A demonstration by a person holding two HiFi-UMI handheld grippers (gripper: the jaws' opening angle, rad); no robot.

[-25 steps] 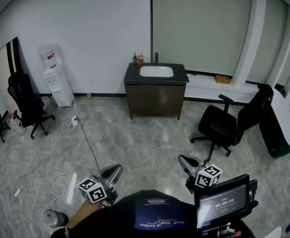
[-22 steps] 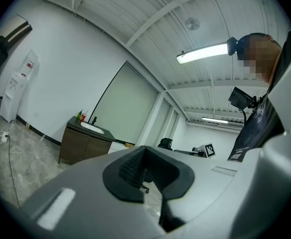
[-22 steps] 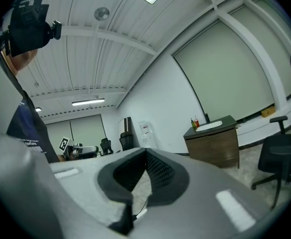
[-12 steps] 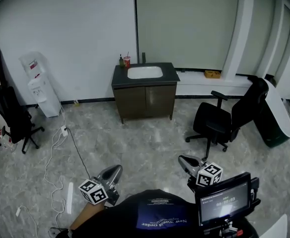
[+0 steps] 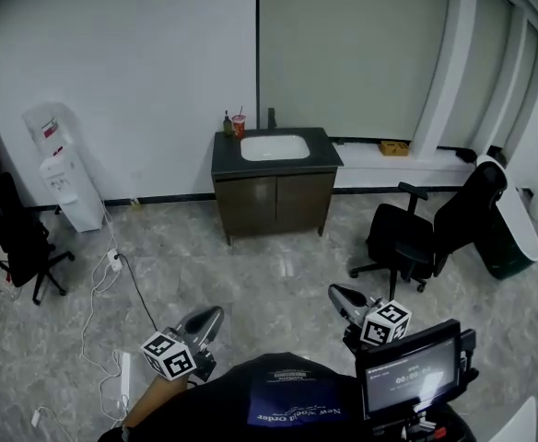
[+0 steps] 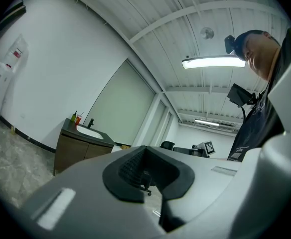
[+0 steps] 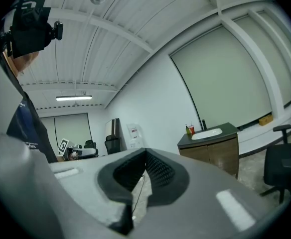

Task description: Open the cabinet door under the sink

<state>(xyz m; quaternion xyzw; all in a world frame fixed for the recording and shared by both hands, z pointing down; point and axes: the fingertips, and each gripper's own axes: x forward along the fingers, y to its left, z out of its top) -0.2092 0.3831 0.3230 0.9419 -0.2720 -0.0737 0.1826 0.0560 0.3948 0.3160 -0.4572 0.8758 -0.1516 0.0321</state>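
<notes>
Both tools are hanging low in front of the person, pointing level across the floor [image 5: 278, 274]. The left tool [image 5: 216, 314] is showing its jaws pressed together with nothing between them, and the right tool [image 5: 335, 293] is looking the same: closed and empty.

The cabinet [image 5: 274, 203] is sitting well apart from them at 12 o'clock, backed against the wall, with the sink [image 5: 274, 146] set into its worktop. Its two doors are both lying flush, so nothing is opened yet. No handle is showing from here; it is too small to tell.

This looks like the approach. To do it well, I'd be heading straight in at 12 o'clock, steering clear of the chair [image 5: 415, 238] at 2 o'clock and the cable [image 5: 133, 279] trailing at 10 o'clock. One tool needs to be spreading its jaws before reaching a door edge, and the person should be stopping slightly off to one side, leaving that door room to swing out.
</notes>
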